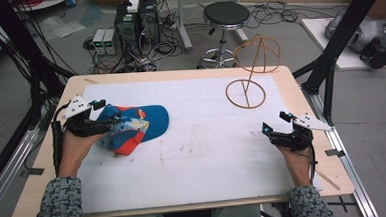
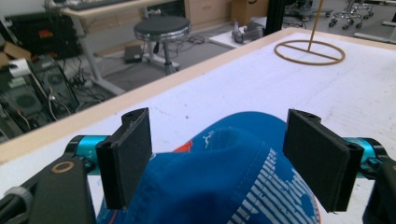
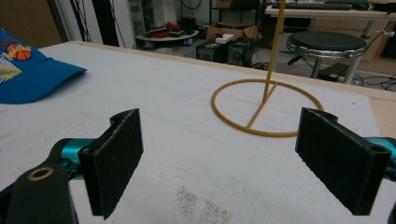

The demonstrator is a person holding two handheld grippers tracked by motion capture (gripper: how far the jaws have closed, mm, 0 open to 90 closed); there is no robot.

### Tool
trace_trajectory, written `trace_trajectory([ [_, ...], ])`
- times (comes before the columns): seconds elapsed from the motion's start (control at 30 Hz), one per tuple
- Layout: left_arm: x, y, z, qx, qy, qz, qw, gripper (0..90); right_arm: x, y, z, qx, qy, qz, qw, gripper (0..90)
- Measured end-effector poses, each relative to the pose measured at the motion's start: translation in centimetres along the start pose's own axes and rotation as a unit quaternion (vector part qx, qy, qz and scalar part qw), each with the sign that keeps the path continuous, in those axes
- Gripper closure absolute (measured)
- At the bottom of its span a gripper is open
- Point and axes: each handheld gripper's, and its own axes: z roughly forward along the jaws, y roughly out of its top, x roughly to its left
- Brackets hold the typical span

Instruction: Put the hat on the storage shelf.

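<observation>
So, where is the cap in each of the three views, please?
High view: the cap lies at the table's left side, the left tongs around its crown.
Left gripper view: bottom centre, its crown rises between the two open jaws.
Right gripper view: upper left corner, the brim shows.
Shared landmark: the yellow wire stand, far right on the table.

A pale wooden table (image 1: 300, 90) with a white sheet (image 1: 208, 143) over its top stands on a grey floor (image 1: 376, 104). At twelve o'clock beyond it is a round black stool (image 1: 226, 14) on a chrome base. At eleven o'clock, computer towers (image 1: 136, 21) sit among tangled cables (image 1: 148, 53). Black frame struts (image 1: 347, 25) rise at two o'clock and at ten.
</observation>
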Motion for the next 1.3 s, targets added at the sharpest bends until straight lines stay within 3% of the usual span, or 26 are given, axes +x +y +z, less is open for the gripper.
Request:
trace_trajectory([
  [0.3, 0.4, -0.6, 0.6, 0.03, -0.019, -0.01, 0.9993, 39.3, 0.0, 0.0, 0.0, 0.003, 0.0, 0.001, 1.0, 14.4],
  [0.4, 0.4, -0.7, 0.6, 0.034, -0.035, -0.001, 0.9988, 56.2, 0.0, 0.0, 0.0, 0.003, -0.001, 0.002, 1.0, 14.4],
  [0.47, 0.1, -0.6, 0.6, 0.034, -0.049, 0.009, 0.9982, 61.4, 0.0, 0.0, 0.1, 0.003, -0.001, 0.002, 1.0, 14.4],
  [0.53, 0.0, -0.6, 0.6, 0.042, -0.063, 0.019, 0.9969, 75.7, 0.1, 0.0, 0.1, 0.003, -0.001, 0.003, 1.0, 14.4],
  [0.6, -0.1, -0.6, 0.6, 0.043, -0.065, 0.02, 0.9968, 84.0, 0.0, 0.0, 0.1, 0.003, -0.001, -0.001, 1.0, 14.4],
  [0.8, -0.6, 0.2, 0.5, 0.031, -0.087, 0.018, 0.9956, 88.7, 0.0, 0.0, 0.1, 0.004, -0.002, 0.001, 1.0, 14.4],
  [0.9, -0.9, 0.7, 0.4, 0.027, -0.087, 0.023, 0.9956, 89.0, 0.0, 0.0, 0.2, 0.004, -0.002, 0.0, 1.0, 14.4],
  [1.3, -2.6, 4.4, 0.8, 0.003, -0.103, 0.033, 0.9941, 89.2, -0.2, -0.1, 0.2, 0.006, -0.005, 0.006, 1.0, 14.4],
])
